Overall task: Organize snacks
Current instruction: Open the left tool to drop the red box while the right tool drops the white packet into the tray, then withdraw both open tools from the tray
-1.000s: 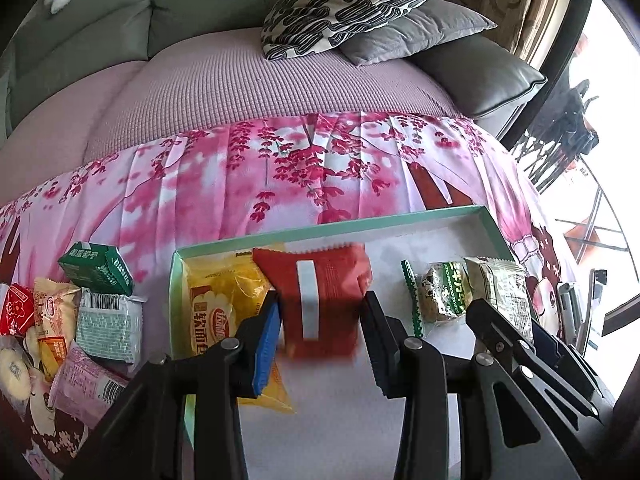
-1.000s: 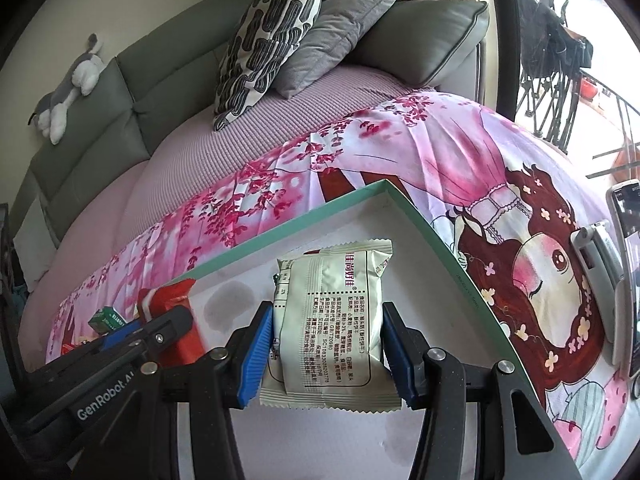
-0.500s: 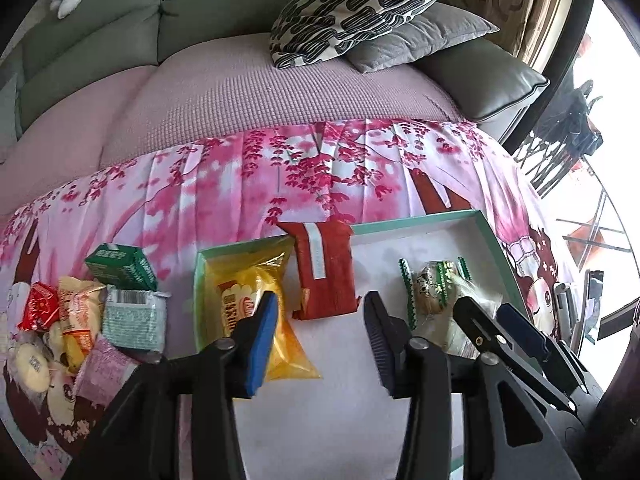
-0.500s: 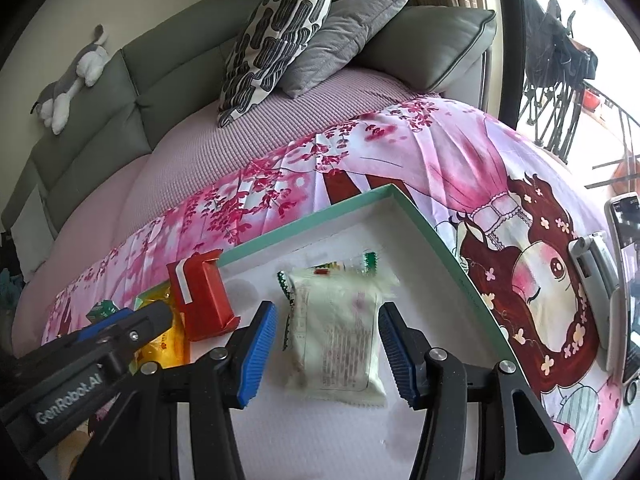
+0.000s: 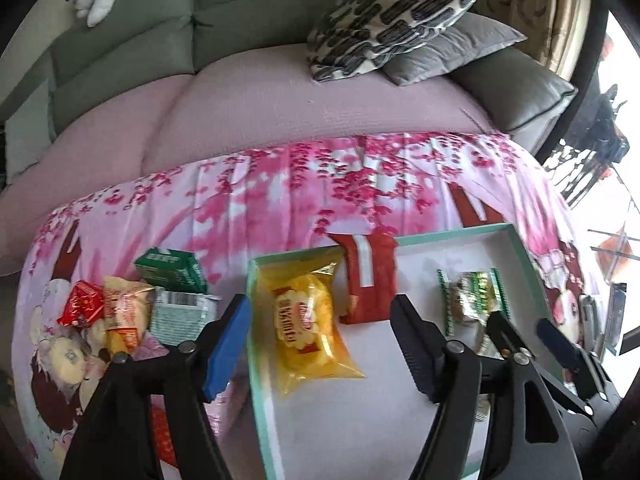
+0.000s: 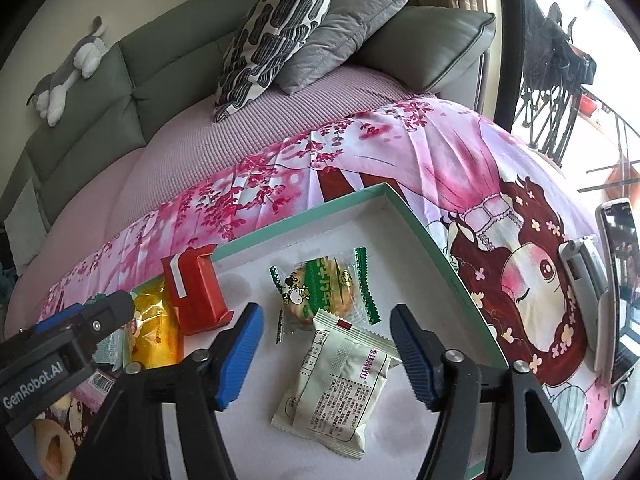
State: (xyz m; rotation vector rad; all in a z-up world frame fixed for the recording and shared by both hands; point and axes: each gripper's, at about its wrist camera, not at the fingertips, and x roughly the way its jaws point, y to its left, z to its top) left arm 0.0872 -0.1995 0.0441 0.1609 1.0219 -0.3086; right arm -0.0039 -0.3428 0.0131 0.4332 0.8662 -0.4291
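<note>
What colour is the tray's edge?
The tray has a mint green edge, white inside. The right wrist view shows it best.

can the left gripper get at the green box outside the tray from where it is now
Probably yes: the green box lies uncovered on the cloth, left of the tray, and the left gripper, its jaws opening and empty, has no obstacle that way.

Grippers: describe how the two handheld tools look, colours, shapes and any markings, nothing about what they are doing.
Both are black plastic two-finger tools. On the left gripper and the right gripper, one finger carries a blue ribbed pad, the other a dark ribbed pad, on angular black arms joined by silver pivot screws. In the right wrist view, the left tool's black body reads "GenRobot.AI" in white. No cables, hands or sleeves show.
</note>
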